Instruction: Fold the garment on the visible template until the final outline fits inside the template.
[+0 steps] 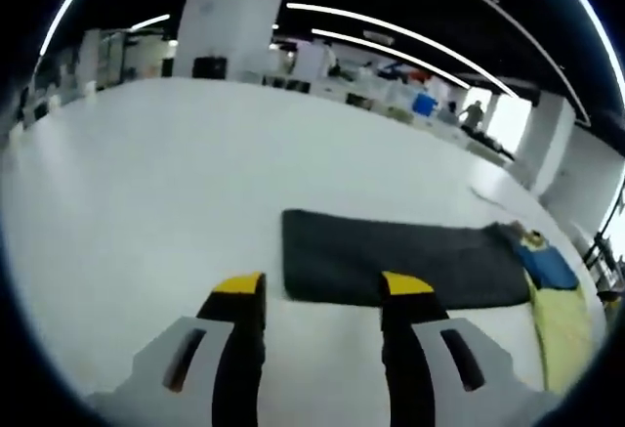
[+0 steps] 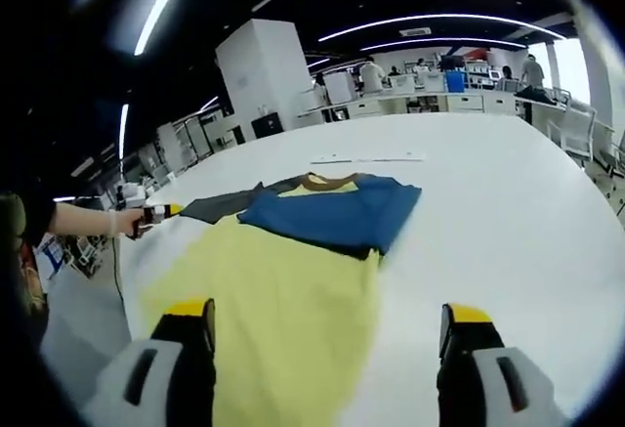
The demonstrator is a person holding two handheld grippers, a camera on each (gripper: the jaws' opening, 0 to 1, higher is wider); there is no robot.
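In the left gripper view, my left gripper (image 1: 322, 285) is wide open and holds nothing. The dark template (image 1: 391, 256) lies just ahead, stretching off to its right.

In the right gripper view, my right gripper (image 2: 327, 315) is open and empty too. The garment (image 2: 293, 280) lies right between its jaws, running away from me, so this hand is nearer.

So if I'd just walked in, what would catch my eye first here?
Probably the bright yellow and blue garment spread on the big white table, straight ahead of the right gripper with its jaws wide apart. Beside it lies a dark grey rectangular mat, just beyond the open, yellow-tipped left gripper.
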